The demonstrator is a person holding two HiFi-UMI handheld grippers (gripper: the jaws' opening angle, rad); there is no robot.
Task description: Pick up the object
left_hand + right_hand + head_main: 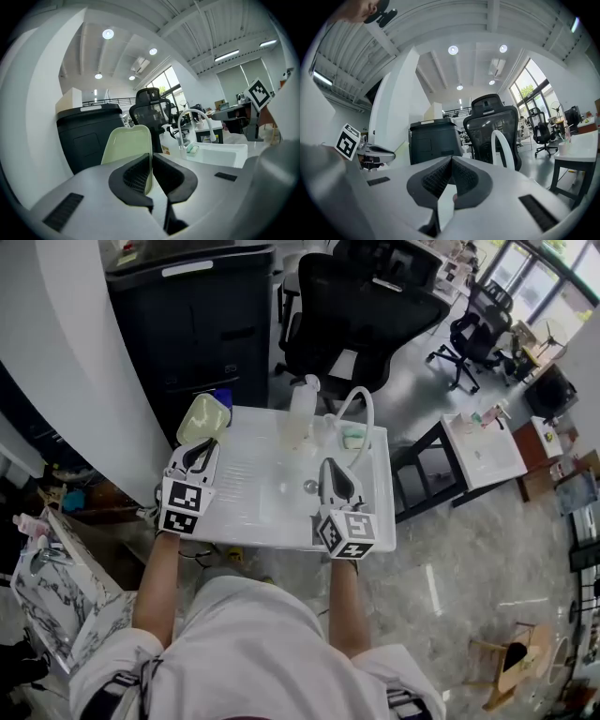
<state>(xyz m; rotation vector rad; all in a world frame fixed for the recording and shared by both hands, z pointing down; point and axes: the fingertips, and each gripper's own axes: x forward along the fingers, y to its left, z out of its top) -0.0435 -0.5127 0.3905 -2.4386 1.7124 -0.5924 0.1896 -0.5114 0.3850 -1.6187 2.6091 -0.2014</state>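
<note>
Crowding the sink [253,486]: tray [203,416], bottle [302,409], faucet [192,112].

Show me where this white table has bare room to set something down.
The barest patch is the middle of the white table, between the left gripper and the right gripper, nearer than the bottle. The far edge is crowded, with the green tray, bottle, faucet and small green thing.

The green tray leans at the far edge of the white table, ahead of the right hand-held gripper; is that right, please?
Not quite: the green tray leans at the white table's far edge ahead of the left hand-held gripper, not the right, as the head view shows.
</note>
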